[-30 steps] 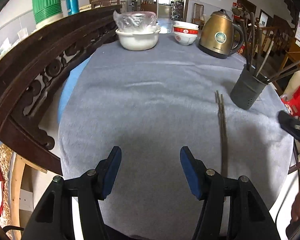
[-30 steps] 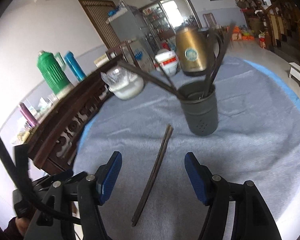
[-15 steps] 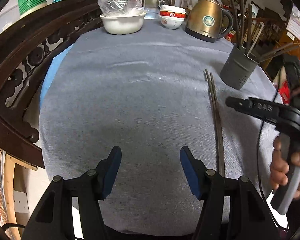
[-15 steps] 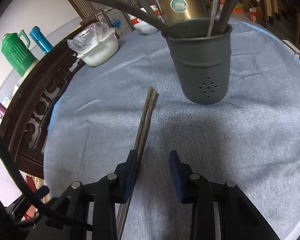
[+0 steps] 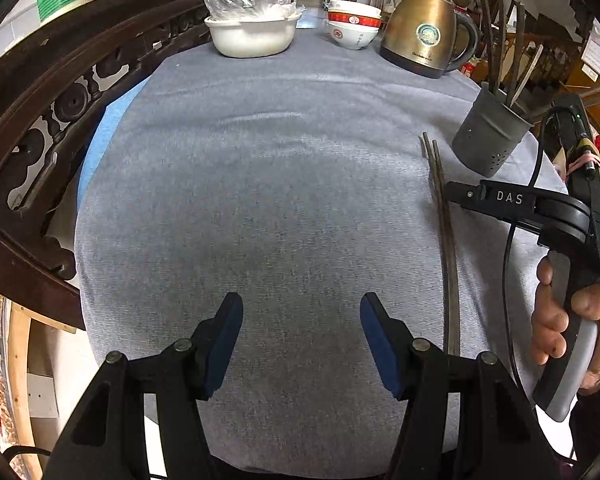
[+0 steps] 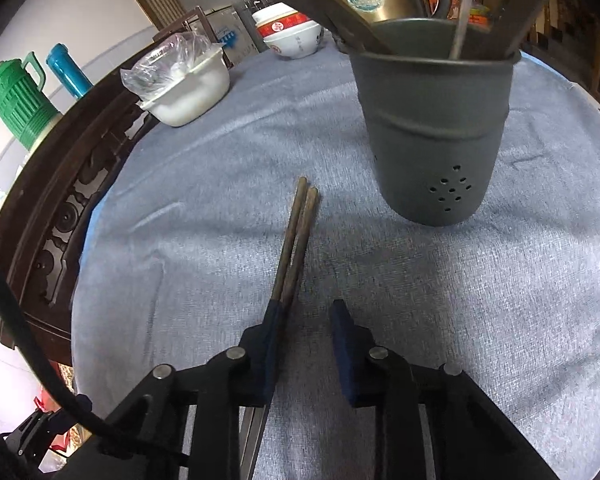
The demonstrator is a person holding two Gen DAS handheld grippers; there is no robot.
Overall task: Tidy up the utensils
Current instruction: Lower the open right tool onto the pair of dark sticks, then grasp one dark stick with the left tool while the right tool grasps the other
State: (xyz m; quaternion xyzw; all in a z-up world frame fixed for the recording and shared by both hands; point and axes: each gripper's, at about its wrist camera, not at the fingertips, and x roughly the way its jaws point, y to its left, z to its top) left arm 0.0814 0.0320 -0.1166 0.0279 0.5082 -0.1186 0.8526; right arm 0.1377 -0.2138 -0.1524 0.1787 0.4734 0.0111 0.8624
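Chopsticks (image 5: 444, 216) lie as a pair on the grey tablecloth (image 5: 260, 208) in the left wrist view, running from about 1 o'clock down to 4 o'clock. The left gripper (image 5: 302, 338) hangs over bare cloth at 6 o'clock with its jaws apart and nothing between them. At 3 o'clock the right gripper (image 5: 454, 193) reaches in sideways, held by a hand (image 5: 556, 320), and its tip meets the chopsticks. Just beyond it, at 2 o'clock, stands a dark utensil holder (image 5: 490, 138) with several sticks and a pale utensil upright inside. At 12 o'clock are a white bowl (image 5: 252, 36) covered with clear plastic, two stacked red-rimmed bowls (image 5: 353, 24) and a brass kettle (image 5: 424, 32). A carved wooden rail (image 5: 60, 92) curves along the 9 o'clock side.

In the right wrist view the right gripper (image 6: 306, 322) has its jaws closing, and the chopsticks (image 6: 296, 240) lie along the inner face of the left jaw, while the other jaw stands clear of them. The holder (image 6: 436, 136) stands close at 1 o'clock, just beside the far ends of the chopsticks, with dark utensils leaning out of it. A green jug (image 6: 18, 100) and a blue flask (image 6: 68, 70) stand at 10 o'clock behind the rail.
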